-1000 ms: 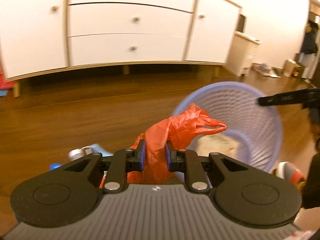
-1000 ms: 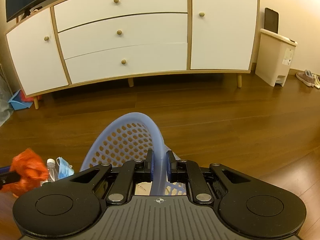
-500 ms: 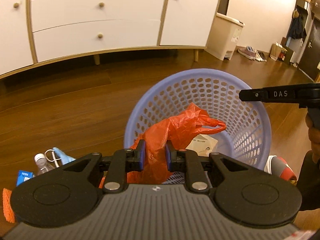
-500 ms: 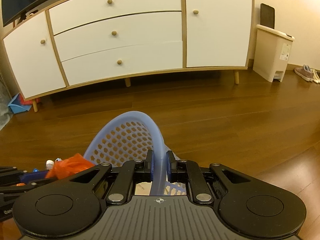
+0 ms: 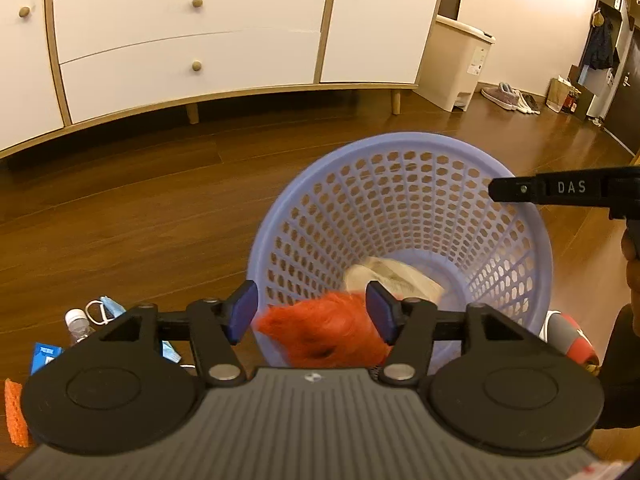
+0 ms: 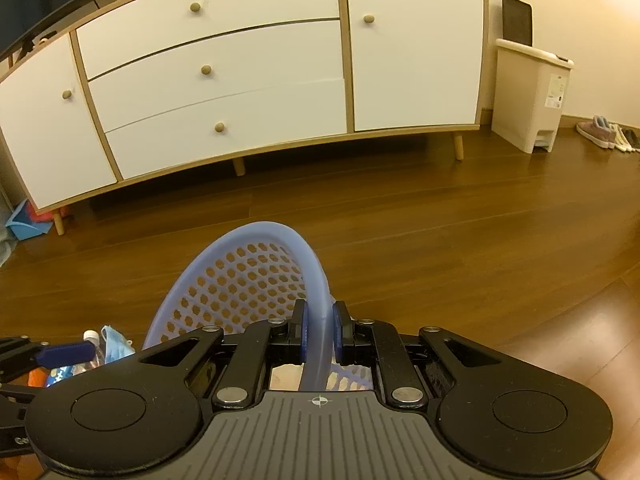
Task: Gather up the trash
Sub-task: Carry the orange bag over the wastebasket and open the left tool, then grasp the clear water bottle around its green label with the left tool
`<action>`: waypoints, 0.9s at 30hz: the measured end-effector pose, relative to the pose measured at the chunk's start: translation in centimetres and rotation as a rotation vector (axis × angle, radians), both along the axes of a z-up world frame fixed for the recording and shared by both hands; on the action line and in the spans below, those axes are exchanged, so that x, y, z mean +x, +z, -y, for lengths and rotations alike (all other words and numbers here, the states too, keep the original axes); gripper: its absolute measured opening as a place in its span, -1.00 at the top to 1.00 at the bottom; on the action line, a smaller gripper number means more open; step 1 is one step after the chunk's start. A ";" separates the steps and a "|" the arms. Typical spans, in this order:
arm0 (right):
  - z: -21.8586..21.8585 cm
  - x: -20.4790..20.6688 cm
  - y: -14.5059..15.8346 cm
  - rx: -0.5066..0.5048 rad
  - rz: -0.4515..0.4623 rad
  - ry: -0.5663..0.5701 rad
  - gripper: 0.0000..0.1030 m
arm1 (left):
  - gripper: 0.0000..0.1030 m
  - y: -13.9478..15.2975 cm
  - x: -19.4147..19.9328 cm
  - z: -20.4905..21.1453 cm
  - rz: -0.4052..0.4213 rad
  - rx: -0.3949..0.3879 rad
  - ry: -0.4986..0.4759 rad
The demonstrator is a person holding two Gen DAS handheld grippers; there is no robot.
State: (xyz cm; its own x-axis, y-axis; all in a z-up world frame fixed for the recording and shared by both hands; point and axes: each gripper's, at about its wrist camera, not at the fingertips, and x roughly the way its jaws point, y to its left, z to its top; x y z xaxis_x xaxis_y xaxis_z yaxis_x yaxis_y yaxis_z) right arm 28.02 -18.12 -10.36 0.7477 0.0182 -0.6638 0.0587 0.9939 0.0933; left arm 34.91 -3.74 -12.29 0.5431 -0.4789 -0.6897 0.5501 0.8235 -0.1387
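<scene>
A lilac mesh basket [image 5: 400,148] is tipped toward me, with crumpled white paper [image 5: 394,278] in its bottom. My left gripper [image 5: 312,314] stands open over the basket's near rim. A blurred orange plastic bag [image 5: 324,334] is loose between and below its fingers, inside the basket's mouth. My right gripper [image 6: 319,334] is shut on the basket's rim [image 6: 316,280]. In the left wrist view the right gripper shows as a black bar [image 5: 560,189] at the basket's right edge.
On the wooden floor to the left lie a plastic bottle [image 5: 78,322], a blue face mask [image 5: 106,308], a blue packet [image 5: 44,356] and an orange scrap [image 5: 16,412]. A red and white object [image 5: 568,332] lies right of the basket. Behind stand a white sideboard [image 6: 240,80] and a beige bin [image 6: 532,96].
My left gripper has opened and let go of the orange bag, which is dropping into the basket. The basket has tipped further toward me. My right gripper stays shut on the rim.
</scene>
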 end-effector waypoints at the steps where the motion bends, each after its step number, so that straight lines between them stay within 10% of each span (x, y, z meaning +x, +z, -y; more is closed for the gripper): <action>1: 0.1 0.0 0.0 -0.001 -0.001 -0.003 0.83 | -0.09 0.1 0.0 -0.3 0.002 -0.001 0.005; 27: -0.3 0.1 0.0 -0.023 0.006 -0.031 0.83 | -0.14 -2.1 -0.1 -18.0 -0.013 0.085 0.378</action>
